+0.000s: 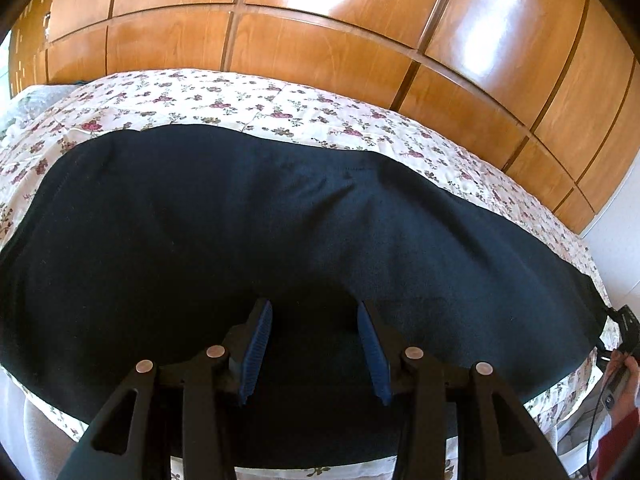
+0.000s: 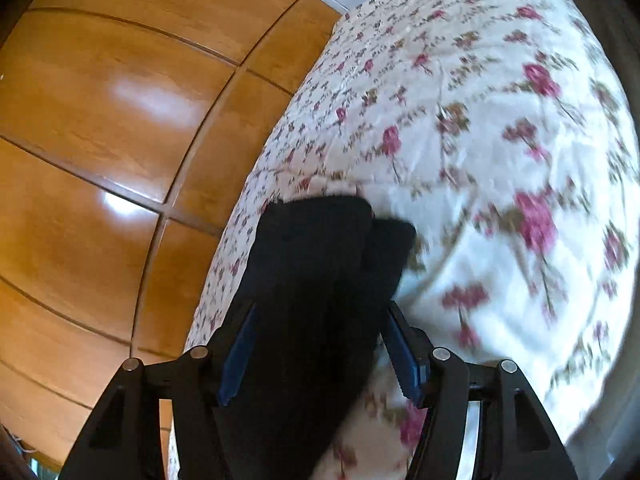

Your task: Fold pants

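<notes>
Dark navy pants (image 1: 248,216) lie spread lengthwise across a floral bedspread (image 1: 256,104). My left gripper (image 1: 315,312) hovers open just above the near edge of the pants, its blue pads apart with only cloth below them. In the right wrist view the leg end of the pants (image 2: 320,264) lies between the wide-apart jaws of my right gripper (image 2: 320,312), over the bedspread (image 2: 480,128). The pads do not press the cloth. The view is blurred.
A wooden panelled wardrobe (image 1: 320,40) stands close behind the bed and shows in the right wrist view (image 2: 100,128) too. A hand in a red sleeve (image 1: 620,400) holds the other gripper at the bed's right end. A white wall (image 1: 616,248) is at the right.
</notes>
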Demonstrator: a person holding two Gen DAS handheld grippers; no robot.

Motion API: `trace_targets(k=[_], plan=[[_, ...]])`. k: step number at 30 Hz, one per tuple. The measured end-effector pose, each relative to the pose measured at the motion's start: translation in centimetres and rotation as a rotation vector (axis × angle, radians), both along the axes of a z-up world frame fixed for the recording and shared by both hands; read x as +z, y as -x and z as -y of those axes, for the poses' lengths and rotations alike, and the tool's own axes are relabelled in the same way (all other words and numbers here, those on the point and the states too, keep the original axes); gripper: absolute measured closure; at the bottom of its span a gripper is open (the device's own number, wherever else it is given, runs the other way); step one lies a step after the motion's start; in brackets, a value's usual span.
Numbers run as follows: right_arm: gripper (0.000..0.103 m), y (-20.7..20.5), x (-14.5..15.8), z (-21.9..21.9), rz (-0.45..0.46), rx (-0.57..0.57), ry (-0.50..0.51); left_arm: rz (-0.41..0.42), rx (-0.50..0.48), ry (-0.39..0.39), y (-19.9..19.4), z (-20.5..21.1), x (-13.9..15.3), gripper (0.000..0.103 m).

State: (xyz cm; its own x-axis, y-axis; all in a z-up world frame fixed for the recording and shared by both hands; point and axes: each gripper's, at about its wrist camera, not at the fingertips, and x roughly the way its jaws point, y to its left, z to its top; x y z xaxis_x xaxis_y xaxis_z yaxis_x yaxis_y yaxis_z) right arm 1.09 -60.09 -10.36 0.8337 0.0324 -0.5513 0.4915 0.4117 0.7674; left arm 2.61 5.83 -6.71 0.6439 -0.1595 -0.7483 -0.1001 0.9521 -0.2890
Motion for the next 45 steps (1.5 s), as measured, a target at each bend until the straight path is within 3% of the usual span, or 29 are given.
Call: trace_targets(k=[1,2,5,12,18,26,36,45], plan=[[0.05,-0.4,0.1,0.1,-0.021,0.0,0.013,0.0,-0.002,0.001,0.0,0.0,0.0,0.058],[0.066,-0.7,0.1,0.2,-0.039,0.003,0.022,0.0,-0.006,0.001,0.0,0.0,0.0,0.058],[0.078,-1.1,0.8,0.1,-0.046,0.026,0.04,0.002,-0.015,0.002,0.0,-0.1,0.0,0.058],[0.083,-1.5,7.9,-4.2,-0.007,0.098,0.233,0.006,-0.003,0.118,0.1,-1.6,0.2,0.057],[0.083,-1.9,14.4,-10.3,0.084,0.164,0.375,0.033,-0.023,0.12,0.9,-1.6,0.6,0.057],[0.083,-2.2,19.6,-19.7,0.187,0.281,0.516,0.056,-0.036,0.156,2.2,-2.3,1.1,0.057],[0.083,-3.6,19.1,-30.9,0.258,0.516,0.579,0.06,-0.001,0.202,3.1,-3.8,0.8,0.057],[0.083,-4.1,14.5,-38.4,0.222,0.726,0.561,0.048,0.016,0.206,3.6,-4.4,0.7,0.057]])
